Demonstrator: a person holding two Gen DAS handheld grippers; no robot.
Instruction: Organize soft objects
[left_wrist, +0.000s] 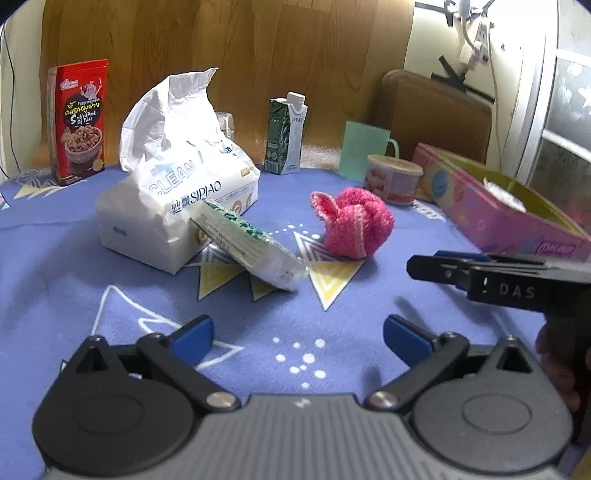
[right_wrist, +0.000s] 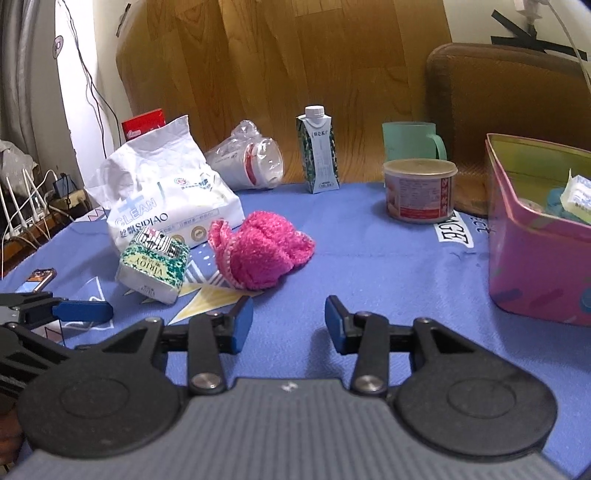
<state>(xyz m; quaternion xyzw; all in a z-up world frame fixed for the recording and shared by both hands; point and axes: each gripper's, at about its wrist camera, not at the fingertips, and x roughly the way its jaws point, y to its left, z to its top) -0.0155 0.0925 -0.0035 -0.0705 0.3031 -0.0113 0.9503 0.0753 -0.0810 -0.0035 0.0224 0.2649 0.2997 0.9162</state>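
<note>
Pink and fuzzy, a knotted cloth (left_wrist: 352, 227) (right_wrist: 260, 253), lying on the blue patterned tablecloth (left_wrist: 258, 317) (right_wrist: 369, 251) near mid-table, touched by neither tool. Just left of it, a small green-and-white tissue pack (left_wrist: 249, 243) (right_wrist: 153, 264), tilted, propped against a bigger white tissue bag (left_wrist: 173, 188) (right_wrist: 162, 192) printed CLEAN SIPIAO. Off to the right, an open pink tin box (left_wrist: 509, 214) (right_wrist: 535, 236) with a few soft items already inside, among them something teal and a pale packet.

Left gripper (left_wrist: 298, 334) low over the cloth at the near edge, blue pads wide apart, nothing between them. Right gripper (right_wrist: 289, 323) likewise spread and empty, hanging near the table, aimed towards the pink cloth; seen from the left wrist view as a black bar entering from the right.

Along the far edge: a red snack box (left_wrist: 78, 122), a green-and-white drink carton (left_wrist: 286, 134) (right_wrist: 317, 151) standing upright, a mint-green mug (left_wrist: 364, 155) (right_wrist: 412, 138), a lidded round tub (left_wrist: 393, 179) (right_wrist: 419, 190), and a plastic-wrapped cup (right_wrist: 247, 160) tipped on its side.
</note>
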